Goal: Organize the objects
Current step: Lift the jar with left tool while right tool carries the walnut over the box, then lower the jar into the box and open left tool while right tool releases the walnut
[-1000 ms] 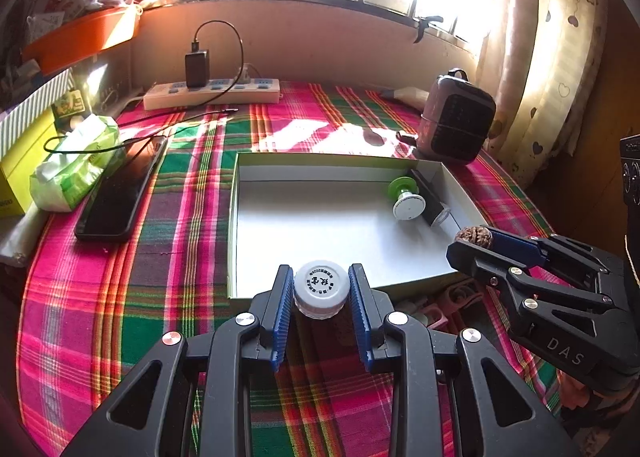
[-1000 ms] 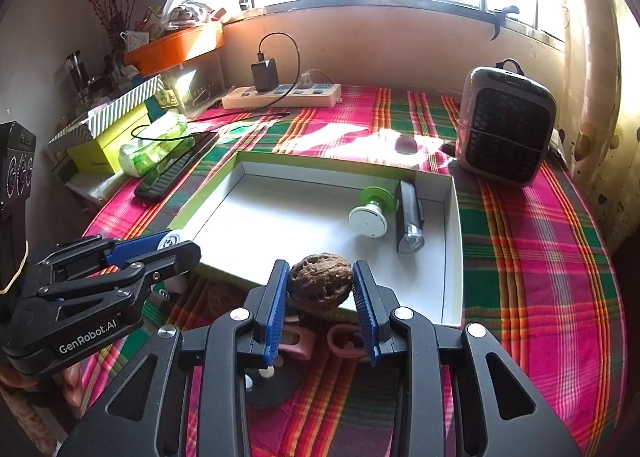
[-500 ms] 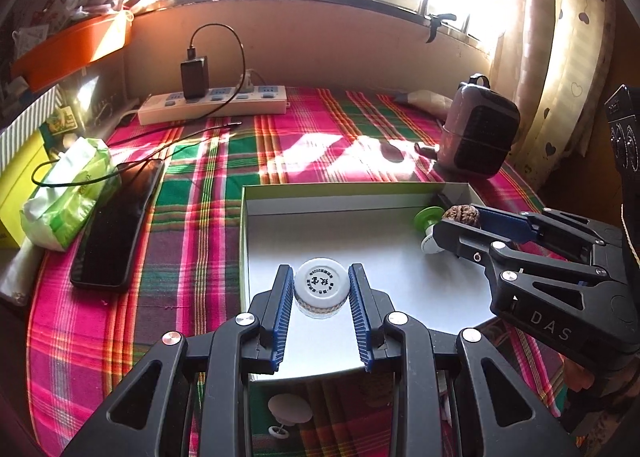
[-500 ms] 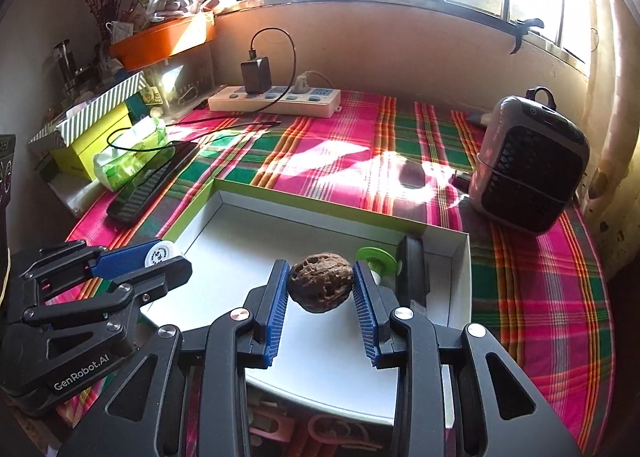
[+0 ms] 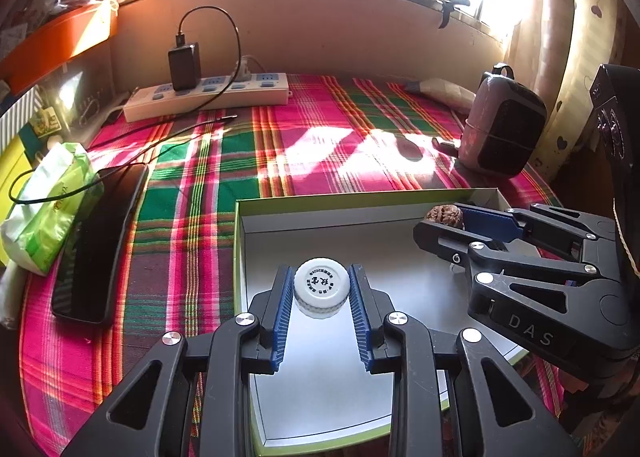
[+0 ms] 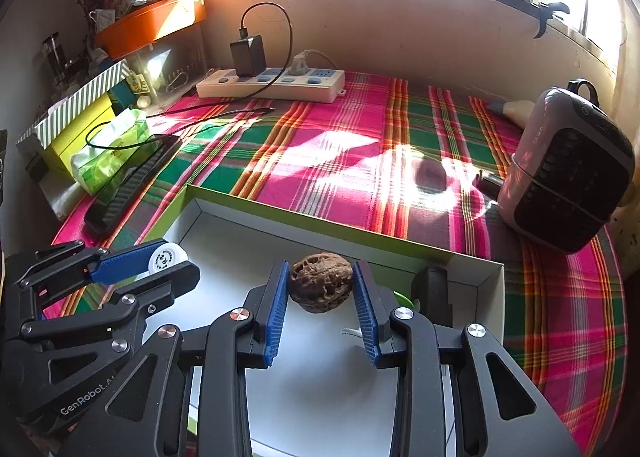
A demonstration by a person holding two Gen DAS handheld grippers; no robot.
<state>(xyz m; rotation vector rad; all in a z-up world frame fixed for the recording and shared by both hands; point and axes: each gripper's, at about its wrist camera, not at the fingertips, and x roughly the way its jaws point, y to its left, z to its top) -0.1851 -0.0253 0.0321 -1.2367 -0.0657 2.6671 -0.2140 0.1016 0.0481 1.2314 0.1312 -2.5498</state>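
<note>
both grippers loaded over the box

the left gripper (image 5: 322,293) pinches a small bottle with a white ribbed screw cap (image 5: 322,288) between its blue pads, above the near-left part of the shallow white cardboard box with a green rim (image 5: 400,199). the right gripper (image 6: 321,289) clamps a brown wrinkled walnut (image 6: 321,287) over the box's far right part, near a black oblong object (image 6: 434,293) lying inside. the box sits on a pink and green plaid tablecloth (image 5: 320,145), beside a black phone (image 5: 100,241) to its left.
</note>
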